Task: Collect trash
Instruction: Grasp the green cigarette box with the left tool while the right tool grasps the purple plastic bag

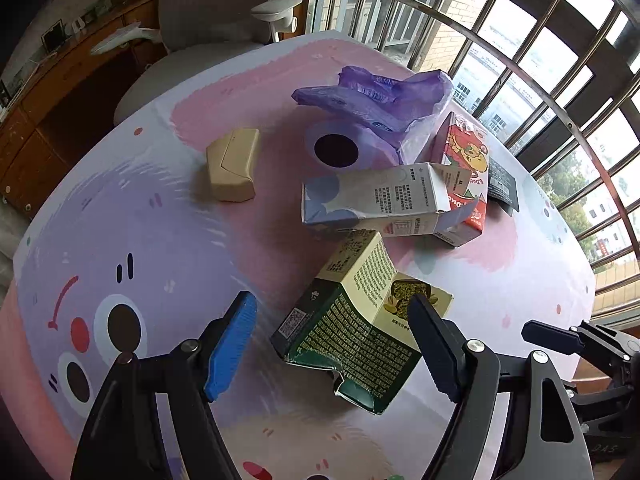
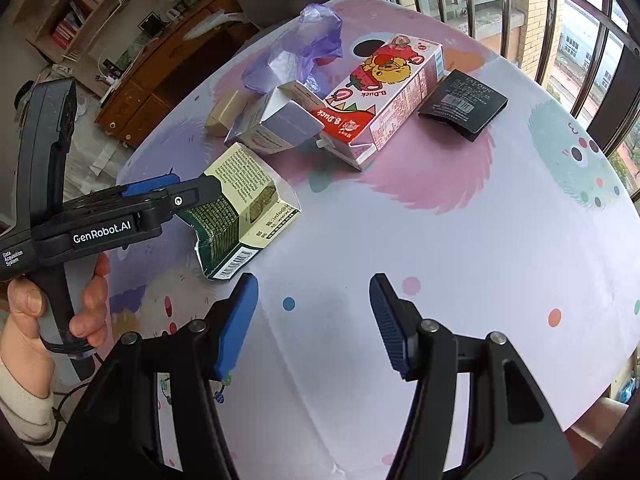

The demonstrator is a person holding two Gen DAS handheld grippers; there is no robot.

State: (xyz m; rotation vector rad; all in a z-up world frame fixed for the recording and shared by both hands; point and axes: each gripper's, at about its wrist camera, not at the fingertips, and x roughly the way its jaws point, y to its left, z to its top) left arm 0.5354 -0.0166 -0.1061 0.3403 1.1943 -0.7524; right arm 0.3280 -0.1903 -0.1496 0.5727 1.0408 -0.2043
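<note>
A crushed green and cream box lies on the table between the fingers of my left gripper, which is open. Its right finger overlaps the box's edge; the left finger stands clear of it. Behind lie a white and blue carton, a red strawberry carton, a black packet, a tan box and a purple plastic bag. My right gripper is open over bare cloth.
A cartoon-print cloth covers the round table. A grey office chair stands at the far side, with wooden shelves beyond. Barred windows run along the right. A person's hand holds the left gripper's handle.
</note>
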